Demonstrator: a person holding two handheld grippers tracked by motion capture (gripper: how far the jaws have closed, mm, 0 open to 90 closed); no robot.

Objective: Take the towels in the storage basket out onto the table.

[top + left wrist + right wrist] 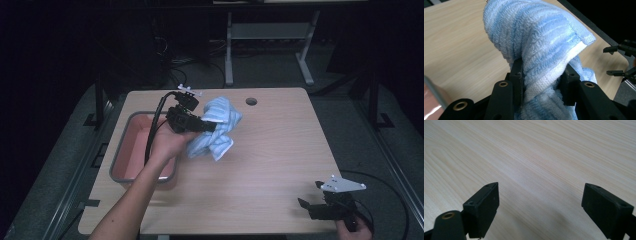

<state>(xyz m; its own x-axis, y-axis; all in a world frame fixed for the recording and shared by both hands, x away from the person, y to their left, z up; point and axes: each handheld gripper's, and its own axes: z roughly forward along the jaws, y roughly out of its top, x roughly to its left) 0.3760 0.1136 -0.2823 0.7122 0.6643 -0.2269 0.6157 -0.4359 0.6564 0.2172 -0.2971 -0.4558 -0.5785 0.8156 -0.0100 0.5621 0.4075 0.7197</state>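
Note:
A light blue striped towel (216,129) hangs bunched above the wooden table (280,145), just right of the pink tub. My left gripper (209,126) is shut on it; in the left gripper view the towel (541,45) is pinched between both black jaws and rises in a fold above my left gripper (541,85). My right gripper (306,200) rests near the table's front right corner, open. In the right gripper view my right gripper (540,210) has its jaws wide apart with bare wood between them. The right gripper (616,61) also appears far off in the left gripper view.
A pink tub with a grey rim (125,150) sits at the table's left side, under the left forearm. A round cable hole (251,101) lies near the far edge. A desk frame (270,35) stands on the dark floor beyond the table.

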